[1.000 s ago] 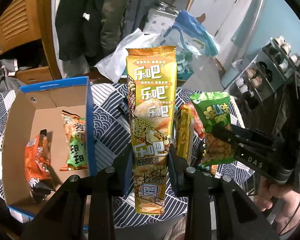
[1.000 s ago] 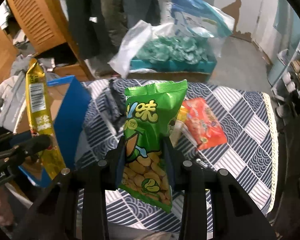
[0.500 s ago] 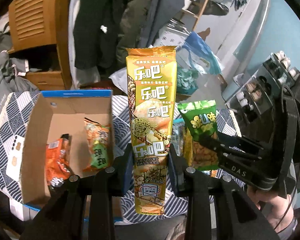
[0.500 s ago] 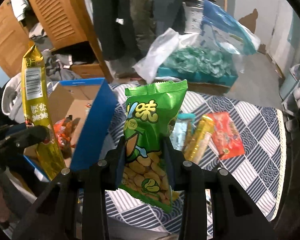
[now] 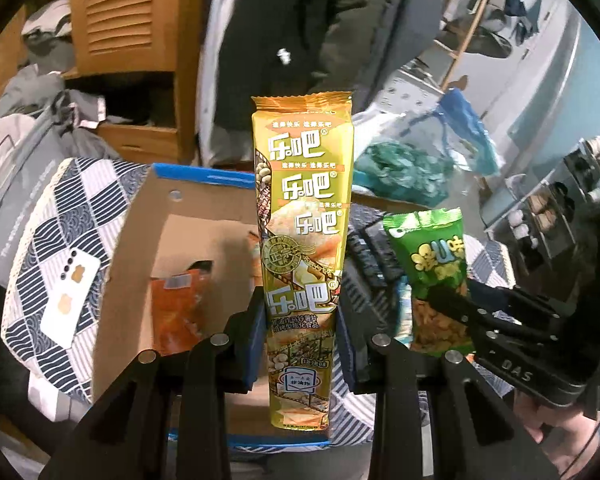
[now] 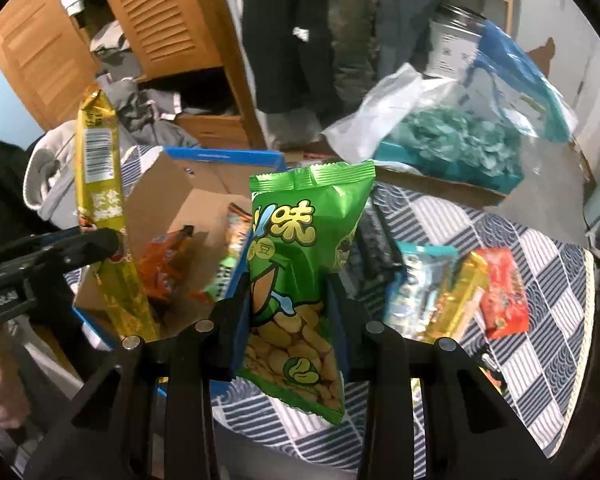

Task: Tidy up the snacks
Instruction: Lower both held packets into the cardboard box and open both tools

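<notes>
My left gripper is shut on a tall yellow chip packet, held upright over the open cardboard box with blue edges. An orange snack bag lies in the box. My right gripper is shut on a green bean packet, held above the box's right wall. From the right wrist view the yellow chip packet and the left gripper hang over the box. On the cloth lie a teal packet, a yellow bar and a red packet.
A table with a blue and white patterned cloth carries the box and snacks. A white phone lies on the cloth left of the box. A plastic bag of teal items, hanging clothes and a wooden louvred cabinet stand behind.
Both grippers have moved left with their packets. The box now sits under the yellow packet, and the green packet has come over the box's right wall.
</notes>
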`<act>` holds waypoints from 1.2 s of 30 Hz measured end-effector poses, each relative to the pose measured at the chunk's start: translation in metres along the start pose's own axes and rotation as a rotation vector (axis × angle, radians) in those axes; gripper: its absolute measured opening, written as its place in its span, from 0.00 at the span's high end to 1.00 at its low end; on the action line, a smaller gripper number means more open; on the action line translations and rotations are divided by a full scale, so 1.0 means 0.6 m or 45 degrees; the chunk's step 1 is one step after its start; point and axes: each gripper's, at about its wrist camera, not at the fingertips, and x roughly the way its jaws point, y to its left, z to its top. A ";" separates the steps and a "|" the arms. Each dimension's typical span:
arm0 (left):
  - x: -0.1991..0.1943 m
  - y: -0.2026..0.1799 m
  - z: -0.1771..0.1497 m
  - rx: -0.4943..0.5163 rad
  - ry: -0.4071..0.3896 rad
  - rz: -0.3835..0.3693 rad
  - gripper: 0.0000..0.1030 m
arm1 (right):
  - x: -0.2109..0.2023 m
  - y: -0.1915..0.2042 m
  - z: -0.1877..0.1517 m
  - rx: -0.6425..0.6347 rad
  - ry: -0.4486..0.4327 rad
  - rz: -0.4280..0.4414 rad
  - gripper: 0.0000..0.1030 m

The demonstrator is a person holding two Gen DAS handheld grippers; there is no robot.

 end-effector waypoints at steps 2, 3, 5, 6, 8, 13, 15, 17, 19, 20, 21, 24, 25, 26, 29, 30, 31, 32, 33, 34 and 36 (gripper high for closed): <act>0.008 0.015 -0.002 -0.010 0.014 0.003 0.69 | 0.010 0.018 0.006 -0.015 0.011 0.015 0.67; 0.012 0.022 -0.003 -0.018 0.022 -0.001 0.69 | 0.014 0.022 0.007 -0.018 0.014 0.019 0.67; 0.026 0.039 -0.007 -0.040 0.043 0.008 0.69 | 0.026 0.039 0.013 -0.028 0.029 0.034 0.67; 0.032 0.047 -0.008 -0.051 0.052 0.016 0.69 | 0.030 0.044 0.014 -0.031 0.033 0.037 0.68; 0.041 0.060 -0.011 -0.065 0.066 0.030 0.69 | 0.042 0.058 0.017 -0.040 0.047 0.052 0.67; 0.062 0.086 -0.020 -0.086 0.097 0.037 0.69 | 0.064 0.089 0.024 -0.066 0.070 0.071 0.67; 0.070 0.094 -0.023 -0.092 0.105 0.046 0.69 | 0.071 0.100 0.027 -0.077 0.078 0.077 0.67; 0.075 0.100 -0.026 -0.101 0.120 0.050 0.69 | 0.080 0.113 0.028 -0.091 0.088 0.082 0.67; 0.078 0.106 -0.029 -0.118 0.136 0.050 0.69 | 0.088 0.122 0.028 -0.102 0.097 0.087 0.67; 0.077 0.106 -0.029 -0.121 0.137 0.047 0.68 | 0.091 0.127 0.029 -0.106 0.102 0.091 0.67; 0.074 0.107 -0.029 -0.120 0.130 0.043 0.68 | 0.095 0.131 0.030 -0.111 0.106 0.094 0.67; 0.062 0.105 -0.027 -0.110 0.100 0.050 0.60 | 0.104 0.140 0.031 -0.124 0.120 0.099 0.67; 0.057 0.104 -0.027 -0.102 0.084 0.049 0.58 | 0.107 0.143 0.031 -0.127 0.123 0.101 0.67; 0.052 0.105 -0.026 -0.098 0.073 0.059 0.58 | 0.110 0.145 0.031 -0.131 0.127 0.103 0.67; 0.046 0.111 -0.026 -0.106 0.072 0.064 0.58 | 0.120 0.152 0.030 -0.142 0.139 0.107 0.67; 0.044 0.114 -0.027 -0.113 0.072 0.063 0.57 | 0.122 0.154 0.030 -0.145 0.143 0.107 0.67; 0.041 0.117 -0.028 -0.119 0.072 0.067 0.57 | 0.126 0.157 0.029 -0.150 0.147 0.107 0.67; 0.037 0.119 -0.028 -0.122 0.069 0.071 0.56 | 0.127 0.159 0.028 -0.151 0.149 0.108 0.67; 0.035 0.120 -0.028 -0.122 0.067 0.075 0.56 | 0.130 0.161 0.028 -0.155 0.153 0.108 0.67; 0.032 0.121 -0.028 -0.122 0.063 0.077 0.55 | 0.132 0.162 0.028 -0.158 0.156 0.109 0.67; 0.028 0.120 -0.028 -0.120 0.057 0.077 0.55 | 0.135 0.166 0.027 -0.165 0.161 0.110 0.67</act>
